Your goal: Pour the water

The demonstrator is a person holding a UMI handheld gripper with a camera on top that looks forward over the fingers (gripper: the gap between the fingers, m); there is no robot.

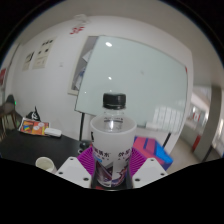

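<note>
A clear plastic water bottle [112, 145] with a black cap [114, 100] and a printed label stands upright between my gripper's fingers. My gripper [111, 168] is shut on the bottle: both purple pads press on its sides at label height. The bottle is held up above a dark table [25, 150]. A small white cup [44, 162] stands on the table, down and to the left of the fingers.
A large whiteboard [135, 75] hangs on the white wall beyond the bottle. A colourful box [32, 125] and a white item lie on the table at the left. A purple and blue object [152, 150] sits just right of the bottle.
</note>
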